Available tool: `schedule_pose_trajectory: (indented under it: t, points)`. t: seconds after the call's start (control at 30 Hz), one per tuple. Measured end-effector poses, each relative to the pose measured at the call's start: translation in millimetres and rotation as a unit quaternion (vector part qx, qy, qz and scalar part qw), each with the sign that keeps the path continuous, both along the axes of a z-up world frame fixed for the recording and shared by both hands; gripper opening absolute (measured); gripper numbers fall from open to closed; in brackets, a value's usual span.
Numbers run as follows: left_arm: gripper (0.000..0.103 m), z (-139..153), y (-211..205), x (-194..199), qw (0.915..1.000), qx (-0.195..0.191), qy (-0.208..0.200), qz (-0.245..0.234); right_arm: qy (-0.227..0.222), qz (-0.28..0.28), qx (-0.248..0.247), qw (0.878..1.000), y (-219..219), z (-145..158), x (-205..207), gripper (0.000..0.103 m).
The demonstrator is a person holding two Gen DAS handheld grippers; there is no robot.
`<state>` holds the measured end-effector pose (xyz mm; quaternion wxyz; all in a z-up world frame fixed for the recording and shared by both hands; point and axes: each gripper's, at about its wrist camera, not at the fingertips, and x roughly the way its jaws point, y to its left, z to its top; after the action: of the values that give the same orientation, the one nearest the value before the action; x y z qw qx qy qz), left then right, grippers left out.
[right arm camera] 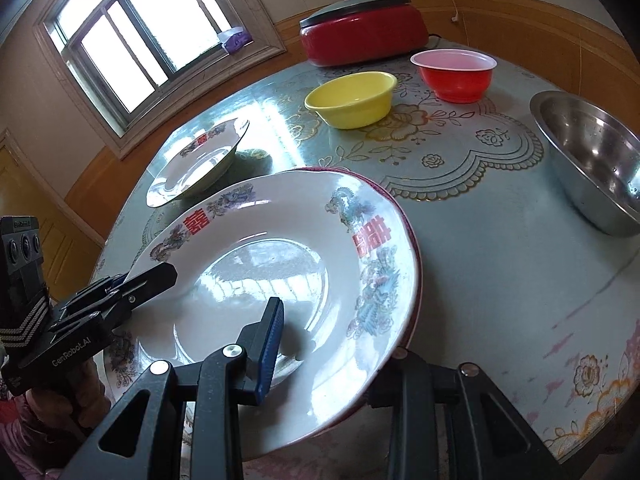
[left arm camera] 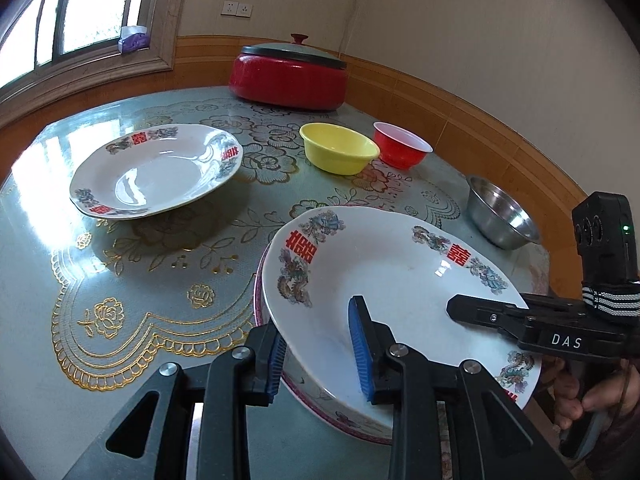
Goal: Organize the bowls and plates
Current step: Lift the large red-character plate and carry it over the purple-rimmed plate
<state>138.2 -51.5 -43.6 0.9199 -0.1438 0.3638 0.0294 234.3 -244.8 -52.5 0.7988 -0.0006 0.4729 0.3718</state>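
A white plate with red characters (left arm camera: 400, 276) (right arm camera: 280, 272) sits tilted on a pink-rimmed plate (left arm camera: 320, 396) (right arm camera: 412, 240) near the table's front. My left gripper (left arm camera: 320, 344) (right arm camera: 132, 280) straddles its near-left rim, one finger inside, one under; jaws wide, contact unclear. My right gripper (right arm camera: 332, 344) (left arm camera: 480, 312) straddles the opposite rim the same way. A second white plate (left arm camera: 156, 172) (right arm camera: 196, 160) lies apart at the left. A yellow bowl (left arm camera: 340, 152) (right arm camera: 352, 100), a red bowl (left arm camera: 402, 150) (right arm camera: 456, 76) and a steel bowl (left arm camera: 500, 216) (right arm camera: 592, 160) stand beyond.
A red lidded electric pot (left arm camera: 288, 76) (right arm camera: 364, 32) stands at the table's far edge by the wall. The round table (left arm camera: 120, 280) (right arm camera: 500, 260) has a glossy flowered cover. A window (left arm camera: 60, 12) is at the far left.
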Motion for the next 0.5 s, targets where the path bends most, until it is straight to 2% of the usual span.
schedule_pose_trajectory:
  t: [0.5]
  points:
    - [0.031,-6.0,2.7,-2.7,1.0,0.003,0.003,0.003,-0.016,-0.003,-0.02,1.0,3.8,-1.8,0.6,0.032]
